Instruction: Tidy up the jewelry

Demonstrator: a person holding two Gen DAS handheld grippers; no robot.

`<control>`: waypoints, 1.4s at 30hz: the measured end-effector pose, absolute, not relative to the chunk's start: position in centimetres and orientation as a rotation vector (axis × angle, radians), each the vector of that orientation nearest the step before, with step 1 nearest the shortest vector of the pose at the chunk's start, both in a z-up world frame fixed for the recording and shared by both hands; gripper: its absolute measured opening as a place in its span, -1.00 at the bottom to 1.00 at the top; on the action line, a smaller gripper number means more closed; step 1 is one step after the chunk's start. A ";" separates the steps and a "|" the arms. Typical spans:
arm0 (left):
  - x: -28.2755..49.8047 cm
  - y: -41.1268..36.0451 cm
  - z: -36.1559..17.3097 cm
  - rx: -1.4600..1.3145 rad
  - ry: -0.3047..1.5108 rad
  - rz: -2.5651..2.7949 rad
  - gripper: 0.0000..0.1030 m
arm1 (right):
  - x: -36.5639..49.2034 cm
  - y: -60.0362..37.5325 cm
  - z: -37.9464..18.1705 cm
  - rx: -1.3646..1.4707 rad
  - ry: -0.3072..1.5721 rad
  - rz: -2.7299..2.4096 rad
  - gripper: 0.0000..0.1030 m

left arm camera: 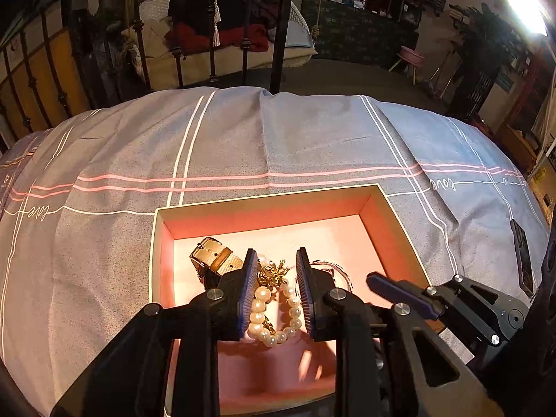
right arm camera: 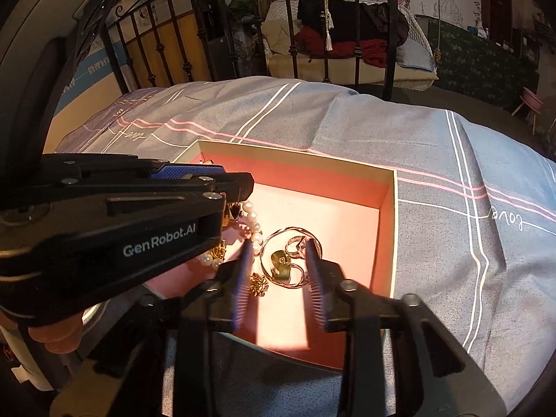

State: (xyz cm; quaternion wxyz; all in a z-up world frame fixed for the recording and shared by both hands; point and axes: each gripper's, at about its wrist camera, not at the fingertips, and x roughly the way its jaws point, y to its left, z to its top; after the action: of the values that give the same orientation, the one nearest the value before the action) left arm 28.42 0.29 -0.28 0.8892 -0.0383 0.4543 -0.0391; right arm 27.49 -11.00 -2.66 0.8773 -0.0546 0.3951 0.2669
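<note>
An open pink-lined box (left arm camera: 264, 198) lies on the grey bedspread, and it also shows in the right wrist view (right arm camera: 394, 208). In it lie a pearl bracelet (left arm camera: 274, 316), a gold chain (left arm camera: 272, 272), a beige strap watch (left arm camera: 212, 255) and a silver bangle (left arm camera: 338, 271). My left gripper (left arm camera: 277, 259) is open over the box, its fingers on either side of the pearls. My right gripper (right arm camera: 278, 248) is open just above the thin bangle (right arm camera: 288, 264) with a gold leaf piece (right arm camera: 279, 266) and a gold flower charm (right arm camera: 259, 285). The pearls (right arm camera: 255, 226) lie to its left.
The left gripper's body (right arm camera: 111, 222) crosses the right wrist view on the left. A dark phone (left arm camera: 521, 257) lies on the bedspread right of the box. A black iron bed rail (left arm camera: 278, 34) stands at the far edge.
</note>
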 end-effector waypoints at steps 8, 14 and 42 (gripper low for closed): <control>26.9 -0.1 0.8 -0.052 0.909 -0.062 0.68 | 25.8 -11.1 -1.8 -0.144 0.778 0.557 0.89; 22.7 1.0 3.0 -0.106 0.818 -0.071 0.81 | 22.6 -12.3 -2.1 -0.225 0.714 0.489 0.89; 10.4 1.4 5.0 -0.038 0.444 0.037 0.87 | 11.9 -19.2 3.2 -0.057 0.266 0.269 0.89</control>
State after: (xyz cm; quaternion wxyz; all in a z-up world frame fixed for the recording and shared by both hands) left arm 10.43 1.36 5.04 0.9751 -0.0190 0.2203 0.0182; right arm 11.87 -19.23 3.24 0.9818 -0.0285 0.1322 0.1336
